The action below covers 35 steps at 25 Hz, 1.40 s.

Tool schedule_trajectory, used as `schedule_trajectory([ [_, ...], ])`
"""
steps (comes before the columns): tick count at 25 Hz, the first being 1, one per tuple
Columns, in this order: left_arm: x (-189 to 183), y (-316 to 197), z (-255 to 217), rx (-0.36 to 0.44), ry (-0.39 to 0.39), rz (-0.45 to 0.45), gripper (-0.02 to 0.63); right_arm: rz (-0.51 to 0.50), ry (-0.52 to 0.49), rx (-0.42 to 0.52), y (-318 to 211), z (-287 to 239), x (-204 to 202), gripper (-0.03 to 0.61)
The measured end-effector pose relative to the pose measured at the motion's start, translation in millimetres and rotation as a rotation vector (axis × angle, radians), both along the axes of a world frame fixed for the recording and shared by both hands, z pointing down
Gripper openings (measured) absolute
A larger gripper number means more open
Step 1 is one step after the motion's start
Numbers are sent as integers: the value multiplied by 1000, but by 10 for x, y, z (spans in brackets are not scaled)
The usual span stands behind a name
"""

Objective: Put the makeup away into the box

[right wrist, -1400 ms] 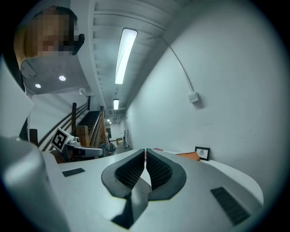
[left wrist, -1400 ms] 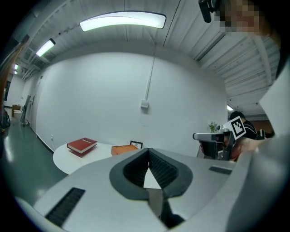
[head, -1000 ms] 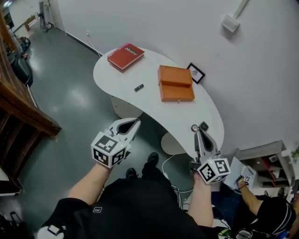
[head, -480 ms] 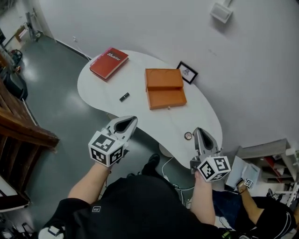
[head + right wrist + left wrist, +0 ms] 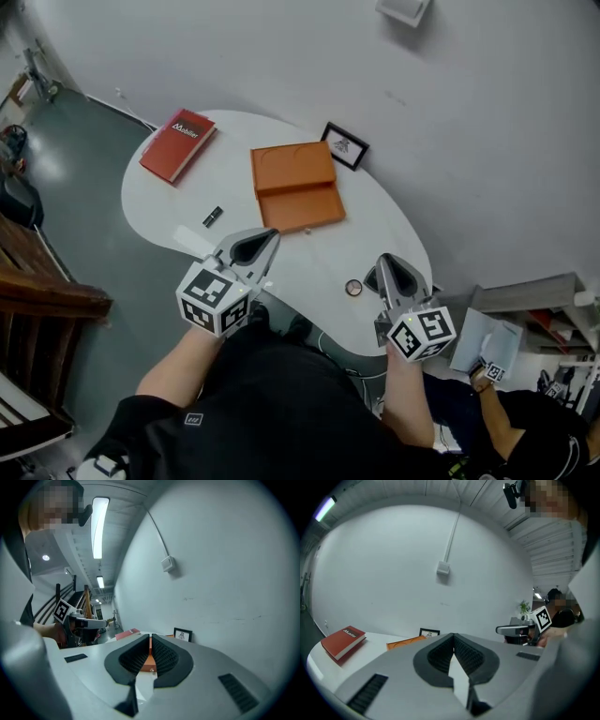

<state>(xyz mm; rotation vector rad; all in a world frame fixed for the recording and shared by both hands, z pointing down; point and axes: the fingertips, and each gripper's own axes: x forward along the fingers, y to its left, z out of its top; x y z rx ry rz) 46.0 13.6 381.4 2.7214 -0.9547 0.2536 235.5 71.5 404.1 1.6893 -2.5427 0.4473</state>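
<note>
From the head view, the left gripper [image 5: 270,236] and right gripper [image 5: 384,262] are hovering at the near edge of the white table [image 5: 375,225]. A black makeup tube [image 5: 213,217] is lying left of the open orange box [image 5: 295,187].

In the left gripper view, the jaws are resting together, empty.

In the right gripper view, the jaws are likewise sitting closed on nothing.

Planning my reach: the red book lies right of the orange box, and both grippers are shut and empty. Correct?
No: the head view shows the red book lying left of the orange box. The rest holds: the left gripper and right gripper are both shut and empty.
</note>
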Motion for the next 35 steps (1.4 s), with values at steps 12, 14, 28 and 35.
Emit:
schedule_trajectory([
  [12,660,-265,483,-91,-57,215,12,84,44,-177,172,793,95,40],
  [14,738,-242,597,-114,-72,245,12,88,55,-229,249,1035,73,41],
  [28,915,6,1399,-244,-183,365,12,191,105,-485,460,2418,83,225],
  [35,912,71,1522,-273,-199,377,12,240,171,-563,344,2795,100,238],
])
